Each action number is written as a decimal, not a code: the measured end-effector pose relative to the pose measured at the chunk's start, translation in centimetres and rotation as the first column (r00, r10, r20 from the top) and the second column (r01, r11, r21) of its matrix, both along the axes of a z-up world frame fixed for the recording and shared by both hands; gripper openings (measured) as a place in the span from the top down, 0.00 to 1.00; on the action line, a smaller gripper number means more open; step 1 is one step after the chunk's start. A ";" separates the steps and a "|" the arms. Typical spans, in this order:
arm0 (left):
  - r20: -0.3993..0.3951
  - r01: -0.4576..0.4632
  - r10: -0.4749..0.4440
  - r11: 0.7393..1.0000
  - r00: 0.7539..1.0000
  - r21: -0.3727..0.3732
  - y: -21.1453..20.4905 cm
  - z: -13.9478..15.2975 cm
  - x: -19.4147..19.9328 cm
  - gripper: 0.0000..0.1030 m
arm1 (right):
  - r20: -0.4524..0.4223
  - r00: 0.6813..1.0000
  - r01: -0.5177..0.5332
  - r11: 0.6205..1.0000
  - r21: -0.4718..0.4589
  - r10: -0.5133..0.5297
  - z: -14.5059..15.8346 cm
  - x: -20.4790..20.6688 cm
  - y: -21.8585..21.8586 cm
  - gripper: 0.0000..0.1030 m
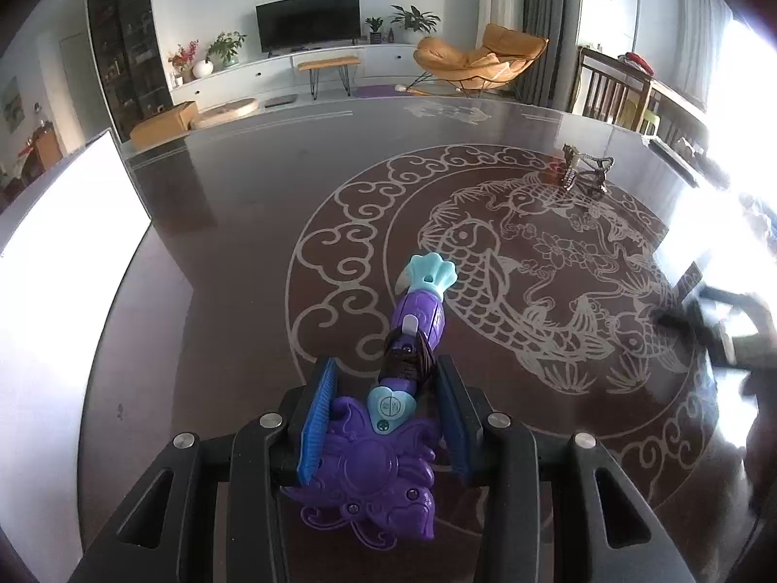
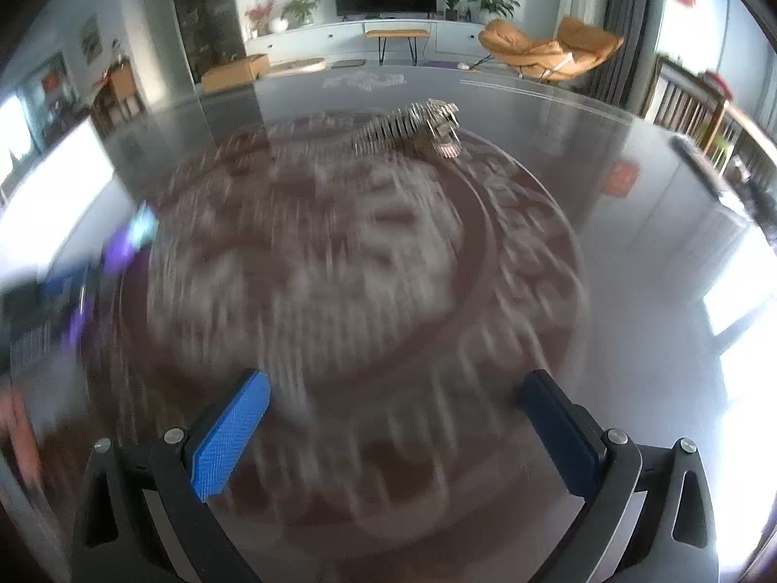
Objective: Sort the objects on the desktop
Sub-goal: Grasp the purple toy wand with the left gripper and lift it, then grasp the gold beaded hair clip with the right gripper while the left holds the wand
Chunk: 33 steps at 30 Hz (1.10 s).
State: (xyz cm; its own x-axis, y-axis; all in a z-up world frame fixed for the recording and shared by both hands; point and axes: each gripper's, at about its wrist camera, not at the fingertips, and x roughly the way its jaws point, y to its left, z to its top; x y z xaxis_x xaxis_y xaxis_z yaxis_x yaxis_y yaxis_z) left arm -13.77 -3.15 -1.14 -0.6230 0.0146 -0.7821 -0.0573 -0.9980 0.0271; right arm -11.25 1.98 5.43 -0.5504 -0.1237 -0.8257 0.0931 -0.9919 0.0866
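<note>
Left wrist view: your left gripper (image 1: 386, 418) was clamped on the purple toy (image 1: 388, 442), blue pads (image 1: 318, 418) pressing its ornate purple body from both sides. The toy's narrower shaft ran forward out of the jaws, with a dark band wrapped around it and a teal fan-shaped tip (image 1: 430, 269) at the far end, over the fish pattern on the dark table (image 1: 233, 223). I couldn't tell from this view whether the toy was lifted or touching the top. A small metal model (image 1: 585, 172) sat well apart at the far right of the tabletop. A white board (image 1: 73, 243) stood at the table's left edge. Your right gripper (image 1: 728, 335) showed as a dark blur at the right edge. Right wrist view: your right gripper (image 2: 393, 432) was released, jaws wide apart with nothing between them, only blurred table (image 2: 655, 243) below. The metal model (image 2: 413, 128), long and ribbed, lay on the far part of the table, well ahead of the fingers. The purple toy (image 2: 121, 248) and your left gripper (image 2: 58, 301) showed as a smear at the left edge, too blurred for detail.
</note>
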 end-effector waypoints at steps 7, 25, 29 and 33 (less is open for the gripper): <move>-0.003 0.006 -0.006 1.000 1.000 0.001 0.2 0.0 -0.3 0.59 | 0.017 0.972 0.235 0.967 -0.095 -0.234 0.5 -11.3 -0.4 0.00; -0.003 0.009 -0.009 1.000 1.000 0.008 0.3 0.2 -0.4 0.60 | -0.059 0.998 0.037 0.997 0.064 -0.034 0.3 -8.9 -2.0 0.43; -0.002 0.011 -0.011 1.000 1.000 0.011 0.2 0.2 -0.1 0.60 | -0.084 0.990 -0.102 0.989 0.111 0.111 0.1 -0.9 -3.1 0.43; 0.000 0.004 -0.004 1.000 1.000 0.022 0.3 0.3 2.0 0.60 | -0.090 0.982 -0.159 0.982 0.103 0.169 -0.1 7.4 -3.2 0.43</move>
